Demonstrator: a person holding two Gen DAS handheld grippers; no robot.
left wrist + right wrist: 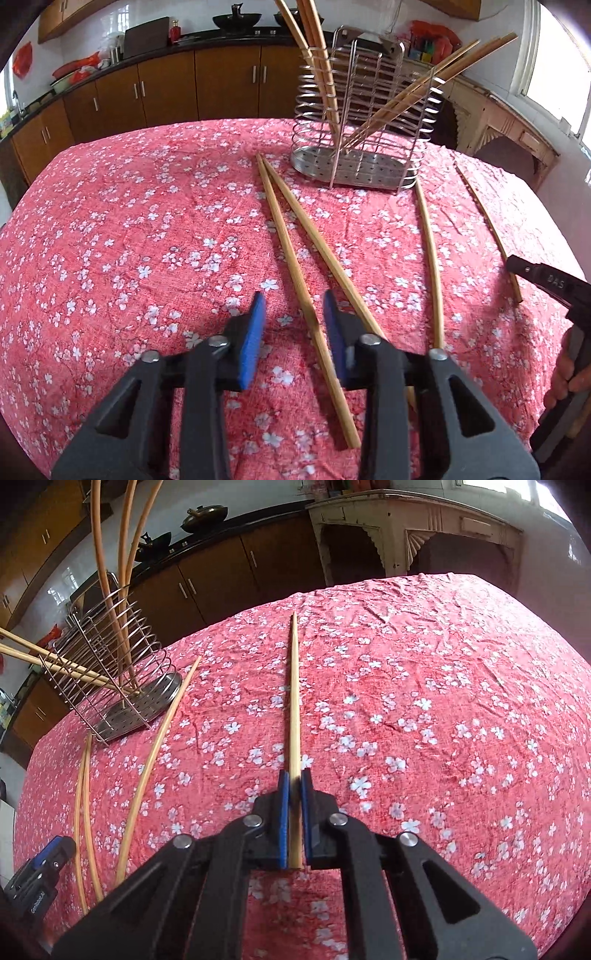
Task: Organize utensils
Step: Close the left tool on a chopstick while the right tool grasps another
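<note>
A wire utensil holder stands on the red floral tablecloth and holds several wooden chopsticks. It also shows in the right wrist view. My left gripper is open, its blue pads either side of a chopstick lying on the cloth, beside a second one. Two more chopsticks lie to the right. My right gripper is shut on a chopstick that points forward along the cloth.
Brown kitchen cabinets and a dark counter run behind the table. A pale wooden piece of furniture stands past the far edge. The right gripper's body shows at the left view's right edge.
</note>
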